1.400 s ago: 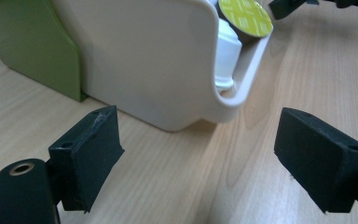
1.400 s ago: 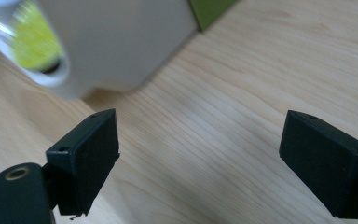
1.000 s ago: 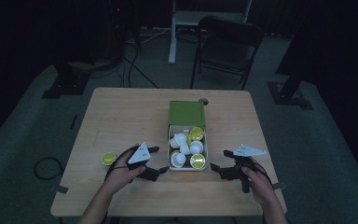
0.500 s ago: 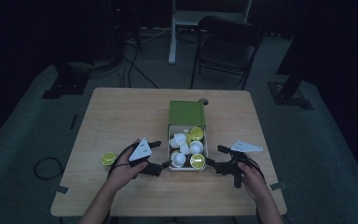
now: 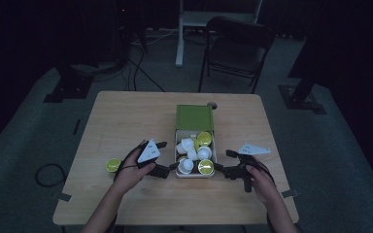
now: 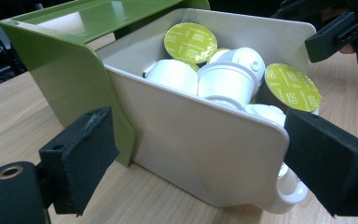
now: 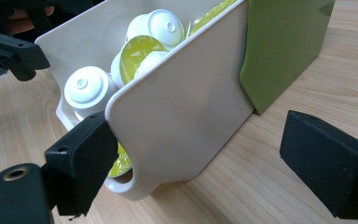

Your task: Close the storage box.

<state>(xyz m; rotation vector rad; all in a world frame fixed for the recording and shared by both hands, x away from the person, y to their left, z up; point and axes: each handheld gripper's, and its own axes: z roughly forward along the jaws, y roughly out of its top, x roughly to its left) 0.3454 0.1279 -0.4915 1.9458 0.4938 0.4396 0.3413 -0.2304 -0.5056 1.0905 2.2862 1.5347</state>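
The left gripper (image 6: 193, 154) and right gripper (image 7: 196, 156) are held with jaws spread wide, at nine and three o'clock of the white drawer (image 5: 194, 172), nothing clasped. Print on the yellow-green capsule lids (image 6: 190, 42) is too small to be read. One capsule (image 5: 112, 165) is seen alone at eight o'clock on the table (image 5: 126, 116); those heaped in the drawer are partly hidden and uncountable.

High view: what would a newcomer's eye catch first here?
The white drawer of yellow-lidded capsules, pulled out of its green box at mid-table. The left gripper and right gripper flank it, jaws open. One stray capsule lies near the table's left edge.
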